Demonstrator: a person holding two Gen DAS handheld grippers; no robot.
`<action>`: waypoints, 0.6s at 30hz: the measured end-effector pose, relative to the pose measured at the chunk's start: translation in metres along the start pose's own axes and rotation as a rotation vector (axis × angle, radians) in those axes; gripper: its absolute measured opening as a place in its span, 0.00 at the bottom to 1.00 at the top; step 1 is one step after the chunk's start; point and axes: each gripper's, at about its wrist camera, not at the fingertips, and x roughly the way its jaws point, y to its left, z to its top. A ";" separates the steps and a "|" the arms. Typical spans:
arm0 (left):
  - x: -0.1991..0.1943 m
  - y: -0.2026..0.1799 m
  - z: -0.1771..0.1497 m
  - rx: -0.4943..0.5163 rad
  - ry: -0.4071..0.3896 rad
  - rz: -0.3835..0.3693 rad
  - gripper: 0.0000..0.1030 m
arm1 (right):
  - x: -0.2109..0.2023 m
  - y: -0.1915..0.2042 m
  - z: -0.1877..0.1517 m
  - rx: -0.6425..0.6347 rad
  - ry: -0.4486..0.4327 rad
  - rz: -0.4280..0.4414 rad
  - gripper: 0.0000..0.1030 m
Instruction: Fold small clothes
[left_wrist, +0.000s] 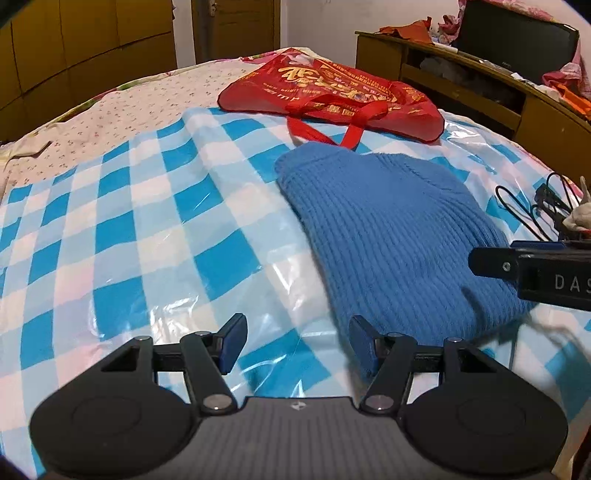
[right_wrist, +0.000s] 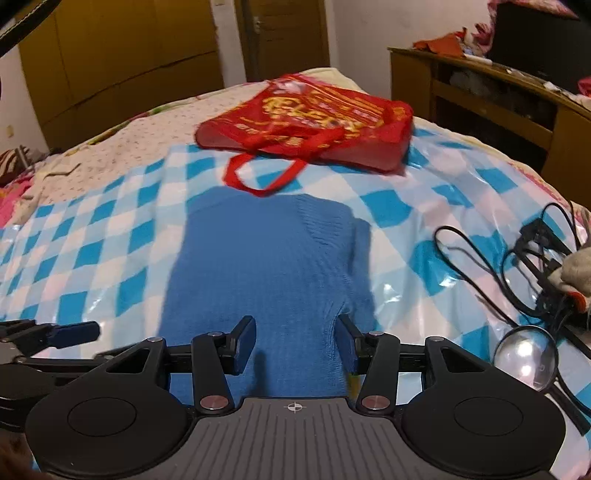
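Observation:
A blue knitted sweater (left_wrist: 388, 236) lies folded flat on the blue-and-white checked plastic sheet (left_wrist: 147, 229) that covers the bed. My left gripper (left_wrist: 298, 343) hovers open over the sheet just left of the sweater's near corner, with nothing between its fingers. In the right wrist view the sweater (right_wrist: 266, 266) lies straight ahead, its V collar at the far end. My right gripper (right_wrist: 295, 343) stands open over the sweater's near edge; the knit shows between the fingers but the pads do not press it. The two grippers hang side by side: right (left_wrist: 517, 266), left (right_wrist: 74, 330).
A red tote bag (left_wrist: 332, 96) with loose handles lies just beyond the sweater. Black cables (right_wrist: 517, 266), a glass lens (right_wrist: 528, 358) and a pale cloth lump (right_wrist: 572, 273) sit on the sheet's right side. A wooden desk (left_wrist: 461, 85) stands to the right, wardrobes behind.

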 end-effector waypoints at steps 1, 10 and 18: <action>-0.001 0.002 -0.002 -0.001 0.004 0.002 0.68 | 0.000 0.003 0.000 -0.001 0.002 0.001 0.46; -0.005 0.015 -0.021 -0.017 0.057 0.021 0.68 | 0.004 0.024 -0.015 0.006 0.068 0.001 0.46; -0.016 0.013 -0.023 -0.041 0.044 0.004 0.68 | -0.006 0.026 -0.019 0.024 0.069 -0.002 0.46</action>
